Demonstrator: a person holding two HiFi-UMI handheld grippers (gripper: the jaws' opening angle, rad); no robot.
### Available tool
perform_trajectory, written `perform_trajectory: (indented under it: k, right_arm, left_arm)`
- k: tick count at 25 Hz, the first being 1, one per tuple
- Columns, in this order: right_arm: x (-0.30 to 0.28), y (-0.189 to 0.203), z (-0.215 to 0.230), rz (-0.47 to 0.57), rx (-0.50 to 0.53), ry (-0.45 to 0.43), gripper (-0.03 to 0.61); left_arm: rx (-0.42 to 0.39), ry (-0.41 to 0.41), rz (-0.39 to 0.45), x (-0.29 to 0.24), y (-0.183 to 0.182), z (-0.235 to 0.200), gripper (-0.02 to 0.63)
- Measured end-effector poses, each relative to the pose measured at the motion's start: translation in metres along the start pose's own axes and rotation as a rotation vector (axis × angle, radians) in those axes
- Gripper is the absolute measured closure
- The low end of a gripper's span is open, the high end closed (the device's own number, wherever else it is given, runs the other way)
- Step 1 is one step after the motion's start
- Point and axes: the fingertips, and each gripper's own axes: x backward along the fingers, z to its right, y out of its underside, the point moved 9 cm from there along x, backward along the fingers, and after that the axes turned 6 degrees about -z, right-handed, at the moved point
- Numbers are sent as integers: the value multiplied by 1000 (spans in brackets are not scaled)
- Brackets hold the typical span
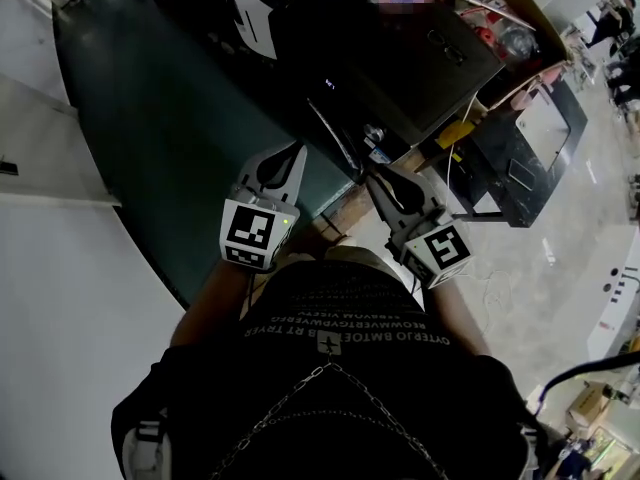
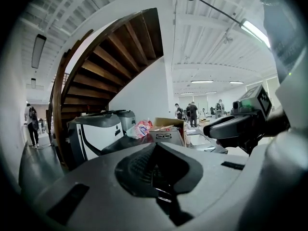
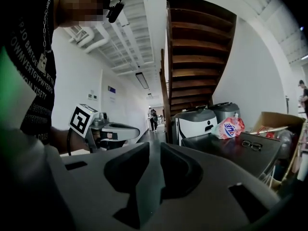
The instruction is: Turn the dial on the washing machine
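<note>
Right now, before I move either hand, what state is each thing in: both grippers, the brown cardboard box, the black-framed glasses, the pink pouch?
Left gripper: jaws together, empty.
Right gripper: jaws slightly apart, empty.
Brown cardboard box: flaps open, items inside.
Black-framed glasses: lying on the dark machine top.
Pink and white pouch: lying on the same top.

A: What rises over the room?
B: A dark wooden staircase (image 2: 110, 61), set against a white wall (image 2: 144, 95). Above it is a white beamed ceiling (image 2: 211, 52) with 1 lit strip light (image 2: 254, 32).
A: And underfoot?
B: A dark, glossy floor (image 1: 140, 138) on the left and a pale polished floor (image 1: 590, 193) on the right.
A: Anyone about?
B: 1 person (image 2: 32, 124) is in the far corridor. A small group (image 2: 191, 112) stands well off in the open hall.
</note>
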Motion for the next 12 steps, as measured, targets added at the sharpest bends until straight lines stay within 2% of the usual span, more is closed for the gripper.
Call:
perform_trajectory:
  k: [5,12]
  right_arm:
    - [12,4,48,5,-20,2,509]
    - [25,22,83,-18,-9,-31,505]
  left_arm:
    - [-19,-12,13,-39,-25,19,607]
    - [-14,-63,9,-54,-33,46,608]
